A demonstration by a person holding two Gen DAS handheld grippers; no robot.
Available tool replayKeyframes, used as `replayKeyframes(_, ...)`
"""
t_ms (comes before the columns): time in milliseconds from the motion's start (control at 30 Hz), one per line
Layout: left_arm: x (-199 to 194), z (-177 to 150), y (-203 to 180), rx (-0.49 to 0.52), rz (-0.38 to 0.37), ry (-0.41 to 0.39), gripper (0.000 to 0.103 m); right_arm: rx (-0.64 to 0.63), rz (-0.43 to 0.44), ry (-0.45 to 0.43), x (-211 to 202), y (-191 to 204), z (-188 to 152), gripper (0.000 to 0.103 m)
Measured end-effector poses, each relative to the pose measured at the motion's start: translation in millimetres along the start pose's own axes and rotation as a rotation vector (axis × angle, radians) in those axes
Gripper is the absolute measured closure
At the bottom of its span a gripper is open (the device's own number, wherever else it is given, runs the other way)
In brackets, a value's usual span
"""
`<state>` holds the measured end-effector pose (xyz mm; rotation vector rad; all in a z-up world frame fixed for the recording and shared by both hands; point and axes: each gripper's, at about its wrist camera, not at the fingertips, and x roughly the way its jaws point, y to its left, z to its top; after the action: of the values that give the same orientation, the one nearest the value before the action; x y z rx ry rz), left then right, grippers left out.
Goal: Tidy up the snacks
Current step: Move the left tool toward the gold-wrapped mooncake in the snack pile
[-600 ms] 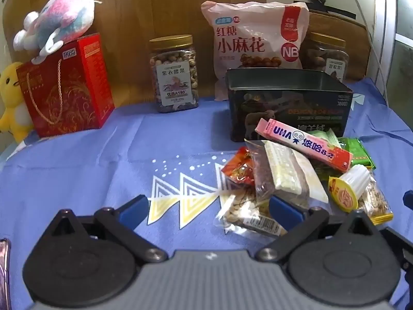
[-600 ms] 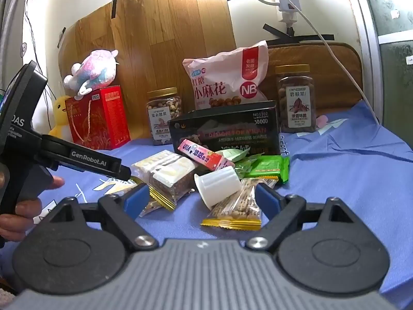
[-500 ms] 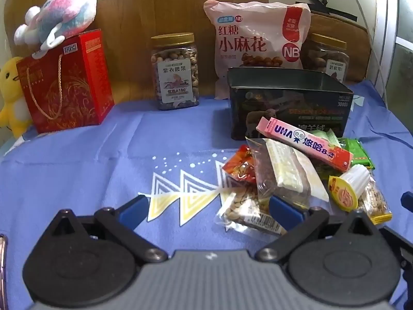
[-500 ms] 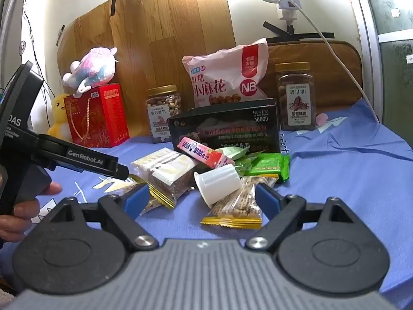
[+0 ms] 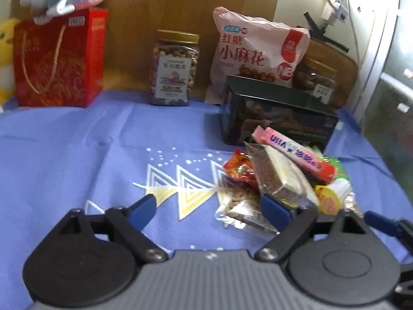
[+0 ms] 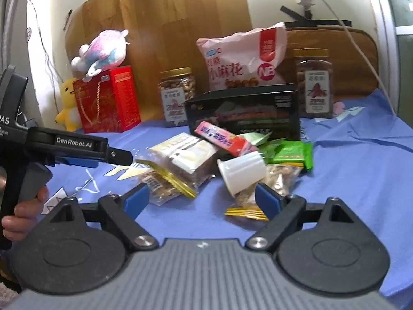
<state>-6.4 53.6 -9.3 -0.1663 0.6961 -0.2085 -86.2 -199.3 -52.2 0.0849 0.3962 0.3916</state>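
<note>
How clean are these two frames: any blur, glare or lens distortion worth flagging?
Left wrist: motion blur smears the pink candy bar and dark tin; edges bow. Right wrist: sharper, though the wall above the snack bag is blown out; fisheye bends the window frame.

Two jars [image 6: 176, 95] [image 6: 313, 82], one pink bag [image 6: 242, 56], one black tin [image 6: 245, 111], one red box [image 6: 108, 103], two plush toys [image 6: 102, 49] [image 6: 68, 103], one white cup [image 6: 242, 173], one pink stick pack [image 6: 222, 138].

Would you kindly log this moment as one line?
left gripper: open, empty | right gripper: open, empty | snack pile: loose on cloth, before black tin | nothing sorted yet
</note>
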Motion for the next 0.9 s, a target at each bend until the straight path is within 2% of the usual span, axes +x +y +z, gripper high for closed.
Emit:
replayKeyframes(133,-6,11,2,0.002,-0.142,-0.012,0.020,-0.007,0.033,0.036,9,5,5,0.030)
replayKeyframes(233,-4,21,-7,0.029,-0.207,-0.027,0.023,-0.024,0.052,0.062,19,9,8,0.040)
replayKeyframes(333,11,28,-16,0.053,-0.225,0.007,0.033,-0.026,0.059,0.098,31,9,13,0.047)
replayKeyframes(467,36,28,-20,0.024,-0.258,0.084,0.048,-0.003,0.056,0.168,50,8,15,0.057)
replayKeyframes(533,42,27,-22,0.013,-0.279,0.107,0.052,0.015,0.064,0.185,56,4,14,0.067)
replayKeyframes(600,48,23,-24,0.006,-0.291,0.121,0.056,0.033,0.083,0.197,59,3,13,0.070)
replayKeyframes(767,39,20,-21,-0.009,-0.301,0.099,0.059,-0.021,0.076,0.166,47,12,9,0.074)
replayKeyframes(900,9,19,-16,-0.009,-0.320,0.021,0.060,-0.055,0.148,0.112,27,20,16,0.079)
